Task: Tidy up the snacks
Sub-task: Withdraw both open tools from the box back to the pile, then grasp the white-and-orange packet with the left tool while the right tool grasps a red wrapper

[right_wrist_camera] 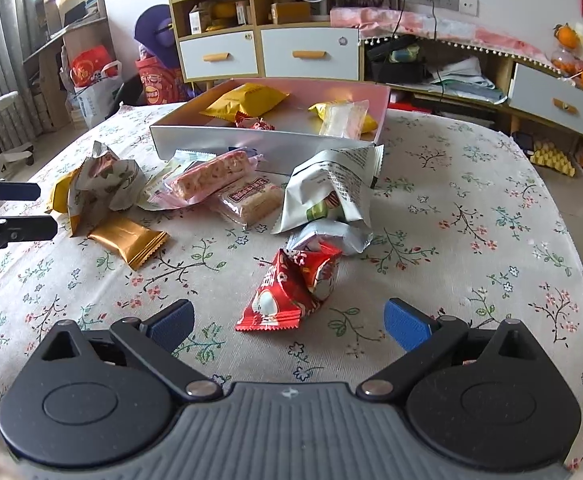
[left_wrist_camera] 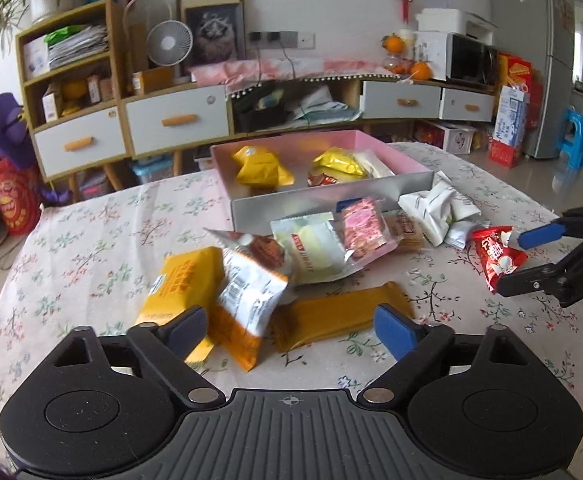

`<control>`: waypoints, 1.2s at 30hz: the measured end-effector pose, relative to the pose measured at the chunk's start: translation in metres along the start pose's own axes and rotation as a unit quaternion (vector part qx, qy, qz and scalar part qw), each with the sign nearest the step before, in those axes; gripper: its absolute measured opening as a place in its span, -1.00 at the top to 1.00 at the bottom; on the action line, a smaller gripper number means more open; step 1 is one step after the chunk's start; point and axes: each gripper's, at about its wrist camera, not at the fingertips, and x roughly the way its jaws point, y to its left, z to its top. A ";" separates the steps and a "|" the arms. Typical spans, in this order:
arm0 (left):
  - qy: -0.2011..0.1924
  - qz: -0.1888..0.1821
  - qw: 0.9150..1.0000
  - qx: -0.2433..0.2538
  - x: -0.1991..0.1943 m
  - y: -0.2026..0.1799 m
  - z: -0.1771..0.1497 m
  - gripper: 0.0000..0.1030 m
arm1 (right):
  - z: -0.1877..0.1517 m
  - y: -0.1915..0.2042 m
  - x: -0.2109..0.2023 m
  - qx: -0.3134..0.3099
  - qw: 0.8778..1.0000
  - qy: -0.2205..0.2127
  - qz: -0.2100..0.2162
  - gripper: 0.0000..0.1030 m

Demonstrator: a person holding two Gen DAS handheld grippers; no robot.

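Observation:
Snack packets lie heaped on a flowered tablecloth in front of a pink box [left_wrist_camera: 331,199] with a silver front wall [right_wrist_camera: 227,141]. My left gripper [left_wrist_camera: 291,326] stands open low over the pile. A white-and-orange bag [left_wrist_camera: 247,300] and a gold bar [left_wrist_camera: 339,314] lie between its blue pads, and a yellow pack [left_wrist_camera: 179,284] sits by the left pad. My right gripper [right_wrist_camera: 290,320] is open too, its pads either side of a red packet [right_wrist_camera: 287,296] without touching it. From the left wrist view, that gripper [left_wrist_camera: 531,258] straddles the red packet [left_wrist_camera: 495,258].
Inside the box lie yellow bags [left_wrist_camera: 261,166], a small red candy [right_wrist_camera: 251,122] and a clear-wrapped cake [right_wrist_camera: 345,118]. White-green bags [right_wrist_camera: 331,192], a pink wafer pack [right_wrist_camera: 211,176] and a biscuit pack [right_wrist_camera: 251,200] crowd the box front. Cabinets and shelves [left_wrist_camera: 171,120] stand behind the table.

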 end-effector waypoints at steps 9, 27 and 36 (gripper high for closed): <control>0.040 0.045 0.998 0.017 0.033 -0.001 0.002 0.05 | 0.010 0.008 0.004 -0.011 1.000 0.005 0.029 -0.67; 0.049 0.104 0.993 0.009 0.053 0.007 0.008 0.54 | 0.016 -0.004 0.013 0.024 0.999 0.021 0.018 -0.17; 0.044 0.110 0.993 0.011 0.059 0.010 0.010 0.49 | 0.024 0.000 0.016 0.018 1.000 0.020 0.008 0.01</control>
